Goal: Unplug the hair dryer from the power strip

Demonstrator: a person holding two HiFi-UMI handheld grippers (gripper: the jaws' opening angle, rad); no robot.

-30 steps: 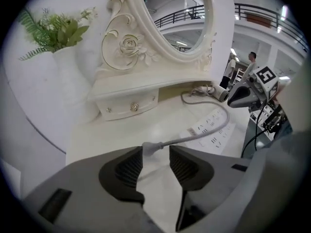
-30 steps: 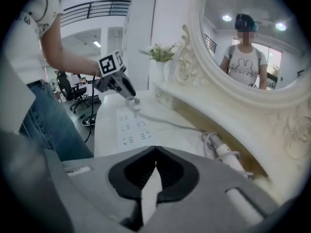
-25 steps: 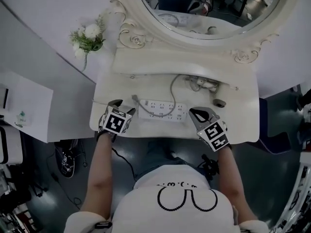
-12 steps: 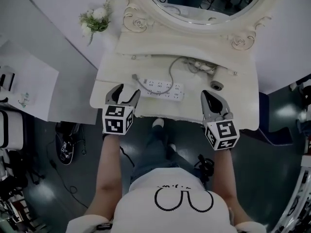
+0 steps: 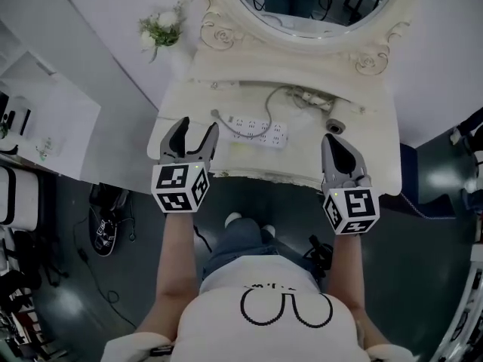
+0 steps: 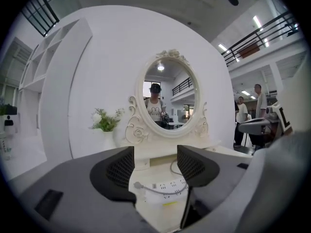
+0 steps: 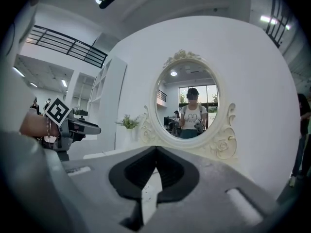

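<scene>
Here the largest thing is a white dressing table with carved trim, and an oval mirror stands along its back edge. The person stands at the front edge with a gripper in each hand, both held above the tabletop and touching nothing.

The left gripper hangs over the front left corner. In the left gripper view its jaws stand wide apart and released, with nothing between the pads; the tabletop only shows beyond the gap. The right gripper hangs over the front edge near the right corner. In the right gripper view its jaws are clenched tip to tip on nothing.

The power strip lies flat on the middle of the tabletop, between the two grippers and apart from both. A bunch of white flowers stands beyond the back left corner. A grey cord loops from a small white object at the back edge down to the strip; whether it is plugged in cannot be told. A grey plug lies loose just left of the strip. A small dark round thing sits toward the right edge.
</scene>
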